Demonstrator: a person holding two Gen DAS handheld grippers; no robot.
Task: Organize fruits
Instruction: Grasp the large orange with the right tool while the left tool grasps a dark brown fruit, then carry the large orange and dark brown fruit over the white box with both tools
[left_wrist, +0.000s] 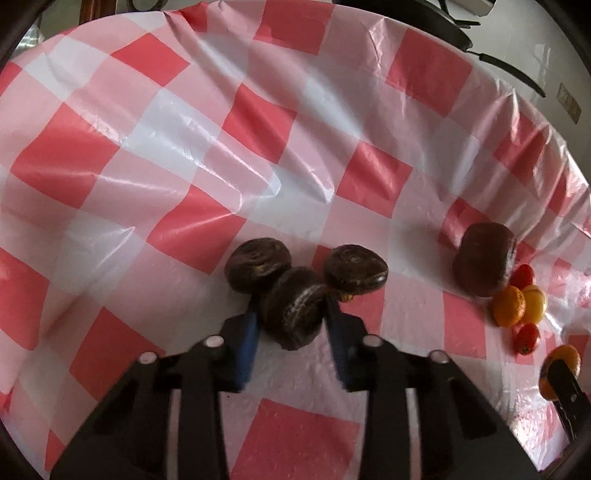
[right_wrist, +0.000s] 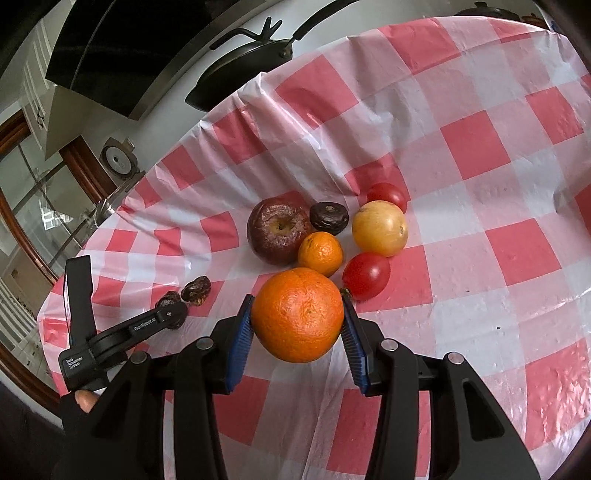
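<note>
Between the right tongs (right_wrist: 297, 319) sits a big orange (right_wrist: 297, 314), firm, pebbled, pinched across its widest part beside the fruit cluster (right_wrist: 325, 236). Left tongs (left_wrist: 291, 310) clamp a dark shrivelled fruit (left_wrist: 293, 312), light and likely soft. Checked table (left_wrist: 147, 147) lies open beyond; its far edge drops away.

A glossy, crinkled plastic tablecloth (right_wrist: 480, 155) lies under a dimpled orange (right_wrist: 297, 314) and a wrinkled apple (right_wrist: 277, 229).
</note>
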